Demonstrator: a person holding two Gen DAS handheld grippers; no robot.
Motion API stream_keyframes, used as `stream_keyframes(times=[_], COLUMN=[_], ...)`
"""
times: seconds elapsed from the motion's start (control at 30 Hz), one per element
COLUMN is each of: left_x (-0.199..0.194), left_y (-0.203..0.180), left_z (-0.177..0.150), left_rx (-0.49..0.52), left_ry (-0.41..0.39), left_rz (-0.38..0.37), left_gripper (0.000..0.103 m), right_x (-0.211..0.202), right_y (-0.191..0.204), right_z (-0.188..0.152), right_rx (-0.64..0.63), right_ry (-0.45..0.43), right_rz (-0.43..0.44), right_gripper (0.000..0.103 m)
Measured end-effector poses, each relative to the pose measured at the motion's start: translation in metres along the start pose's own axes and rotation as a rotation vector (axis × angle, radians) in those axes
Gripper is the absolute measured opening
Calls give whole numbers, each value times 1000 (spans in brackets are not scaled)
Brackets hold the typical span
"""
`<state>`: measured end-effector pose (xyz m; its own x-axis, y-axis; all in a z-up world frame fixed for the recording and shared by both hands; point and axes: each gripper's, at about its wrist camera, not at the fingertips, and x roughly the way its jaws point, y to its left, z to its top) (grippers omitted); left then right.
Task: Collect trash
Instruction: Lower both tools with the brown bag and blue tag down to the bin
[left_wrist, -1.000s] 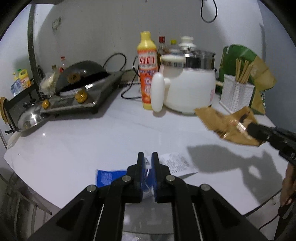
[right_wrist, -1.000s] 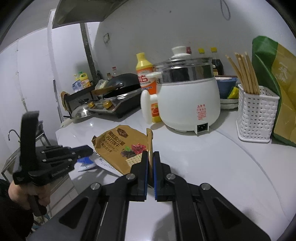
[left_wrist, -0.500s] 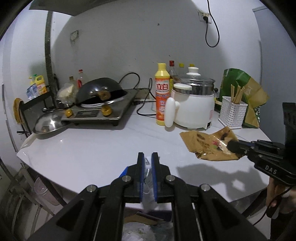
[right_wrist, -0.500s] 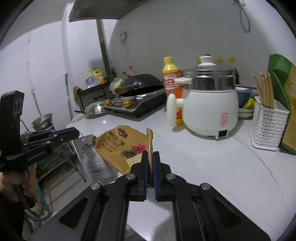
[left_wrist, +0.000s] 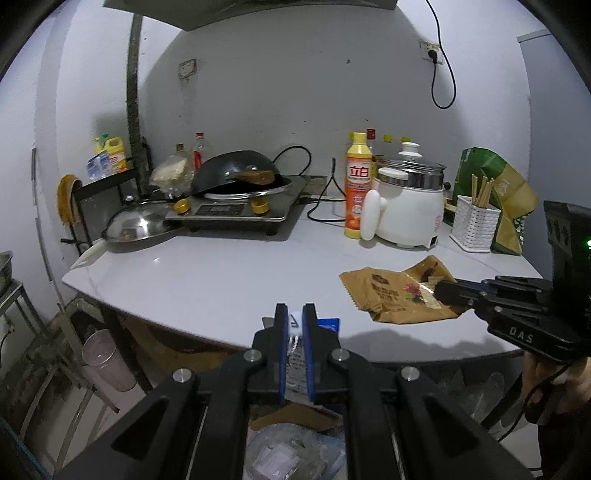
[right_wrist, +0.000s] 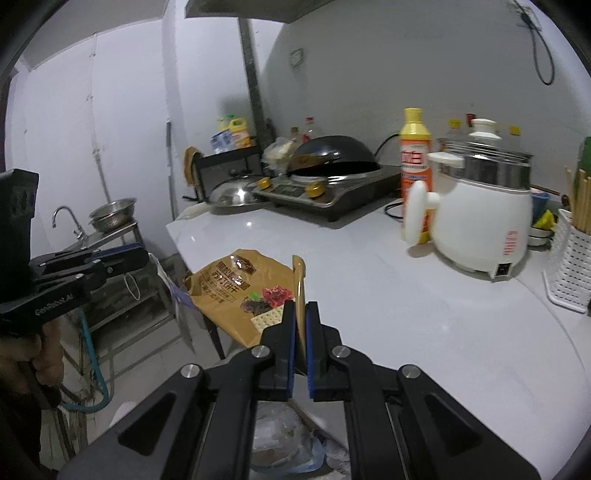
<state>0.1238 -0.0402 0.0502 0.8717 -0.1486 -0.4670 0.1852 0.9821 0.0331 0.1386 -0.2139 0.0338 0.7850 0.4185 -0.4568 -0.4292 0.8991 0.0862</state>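
Both tongs clenched: right gripper (right_wrist: 300, 325) on wrapper (right_wrist: 236, 291), left gripper (left_wrist: 294, 328) on receipt (left_wrist: 295, 356), trash (left_wrist: 291, 452) directly below, past the counter (left_wrist: 207, 280) edge.

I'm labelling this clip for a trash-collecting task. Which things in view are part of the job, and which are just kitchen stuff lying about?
Part of the job:
- brown snack wrapper, held by the right gripper
- paper receipt, held by the left gripper
- trash below the counter edge

Just lying about:
- electric pot
- orange bottle
- wok
- chopstick basket
- green bag
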Motion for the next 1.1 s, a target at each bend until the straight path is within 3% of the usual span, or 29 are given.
stream_keyframes(times=[0.2, 0.43, 0.77, 1.1], left_x=[-16, -2, 49, 112], left_y=[18, 35, 47, 48], left_z=[-20, -57, -111, -171], left_rx=[-26, -58, -111, -156], left_ry=[12, 78, 216, 392], left_rz=[16, 18, -4, -27], left_gripper=[7, 7, 7, 7], right_x=[8, 22, 47, 95], right_y=[29, 57, 89, 69], right_z=[-5, -15, -60, -125], right_rx=[-41, -79, -146, -160], right_ry=[25, 60, 182, 340], right_rz=[51, 87, 125, 67], right_gripper=[4, 4, 4, 4])
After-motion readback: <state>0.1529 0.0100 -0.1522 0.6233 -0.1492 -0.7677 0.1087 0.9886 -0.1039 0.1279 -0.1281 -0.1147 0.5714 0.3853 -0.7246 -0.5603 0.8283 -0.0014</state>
